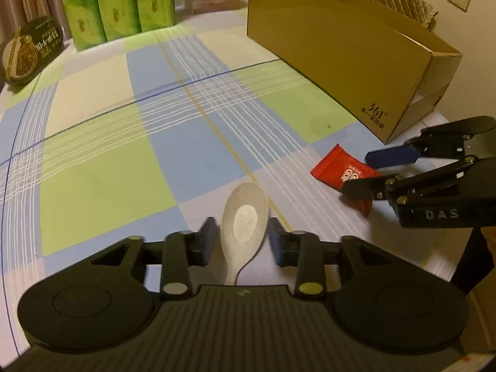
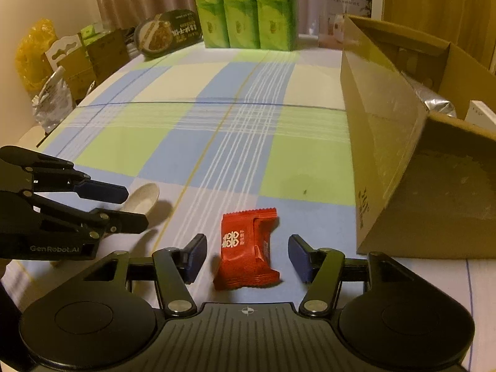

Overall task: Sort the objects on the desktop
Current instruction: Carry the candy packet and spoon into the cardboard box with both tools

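I have both claws down at the near edge of the table, each straddling one item. My left gripper stands open, its blue pads either side of the pale spoon; I see a small gap on both sides, so nothing is gripped. The spoon lies bowl-up, bowl away from me and handle running back under the gripper body. My right gripper is likewise open around the red candy packet, which lies flat, near the front corner of the open cardboard box at the table's right side. The pads are clear of the wrapper.

Judgement: the step in hand is the twin grasp, with the box the likely destination. For the spoon, I would close across the widest part of the bowl or slide forward slightly; the curved rim may squirt out under a skewed pinch. For the packet, I would close slowly and squarely on the filled middle, since the crimped ends will merely fold. Both claws should sit low before closing.
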Demonstrator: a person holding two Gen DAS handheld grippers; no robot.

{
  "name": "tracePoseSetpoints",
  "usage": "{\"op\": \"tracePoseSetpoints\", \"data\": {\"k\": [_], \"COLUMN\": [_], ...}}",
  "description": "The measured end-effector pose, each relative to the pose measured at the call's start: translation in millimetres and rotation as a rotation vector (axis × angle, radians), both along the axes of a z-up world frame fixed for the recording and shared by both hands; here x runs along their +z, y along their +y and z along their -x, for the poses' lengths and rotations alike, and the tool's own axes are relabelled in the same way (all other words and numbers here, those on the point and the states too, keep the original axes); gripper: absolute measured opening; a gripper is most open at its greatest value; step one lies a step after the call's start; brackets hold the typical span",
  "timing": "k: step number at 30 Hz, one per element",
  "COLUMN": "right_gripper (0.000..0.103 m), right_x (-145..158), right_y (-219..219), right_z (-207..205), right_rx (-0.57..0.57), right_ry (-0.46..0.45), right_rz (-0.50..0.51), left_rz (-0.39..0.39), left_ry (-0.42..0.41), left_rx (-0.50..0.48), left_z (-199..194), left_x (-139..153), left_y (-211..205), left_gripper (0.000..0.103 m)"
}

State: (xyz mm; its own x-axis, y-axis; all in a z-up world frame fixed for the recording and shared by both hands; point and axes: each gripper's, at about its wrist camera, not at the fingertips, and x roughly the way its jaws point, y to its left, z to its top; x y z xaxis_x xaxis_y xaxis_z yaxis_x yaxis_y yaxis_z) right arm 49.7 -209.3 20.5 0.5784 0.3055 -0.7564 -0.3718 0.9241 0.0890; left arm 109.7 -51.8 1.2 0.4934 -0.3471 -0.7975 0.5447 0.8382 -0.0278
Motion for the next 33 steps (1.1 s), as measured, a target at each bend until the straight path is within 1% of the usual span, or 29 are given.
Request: {"op": "tracePoseSetpoints", "data": {"k": [2, 4, 7, 10, 14, 16, 19, 30, 32, 33], "right_gripper": [0.056, 0.056, 0.056, 0.056, 0.056, 0.056, 0.056, 0.056, 0.05, 0.039], "right_x": [-2.9, -6.1, -9.6, -11.0, -13.0, -13.9, -14.5, -15.5, -15.7, -15.5], "right_y": [1.3, 2.1, 4.8, 5.6, 4.9, 4.2, 3.4, 7.2, 8.1, 8.5], "right_z": [0.2, 1.8, 3.0, 2.8, 1.7, 1.5, 2.2, 1.7, 2.2, 2.5], "right_rx": [0.008, 0.012, 0.017, 0.022, 0.019, 0.016, 0.012, 0.023, 0.02, 0.018], "right_ry": [-0.004, -0.004, -0.01, -0.02, -0.03, -0.03, -0.031, -0.043, -0.048, -0.053], "right_rz": [0.0, -0.002, -0.001, -0.005, -0.008, -0.009, -0.011, 0.01, 0.025, 0.034], "left_rz": [0.0, 0.019, 0.04, 0.034, 0.021, 0.01, 0.0, 0.048, 0.052, 0.051], "left_ry": [-0.018, -0.031, -0.031, -0.024, -0.037, -0.048, -0.054, -0.046, -0.046, -0.045], "left_rx": [-0.002, -0.012, -0.021, -0.021, -0.042, -0.065, -0.081, -0.038, -0.032, -0.031], "left_z": [1.3, 0.3, -2.5, -5.5, -5.5, -2.8, 0.0, 1.3, 0.6, 0.5], "left_x": [-1.0, -2.3, -4.5, -9.3, -10.9, -10.6, -10.3, -7.8, -7.1, -7.2], "left_y": [0.4, 2.0, 3.5, 3.5, 0.5, -2.6, -6.9, -4.1, -2.9, -2.6], "left_gripper": [0.035, 0.035, 0.035, 0.035, 0.035, 0.028, 0.028, 0.028, 0.028, 0.028]}}
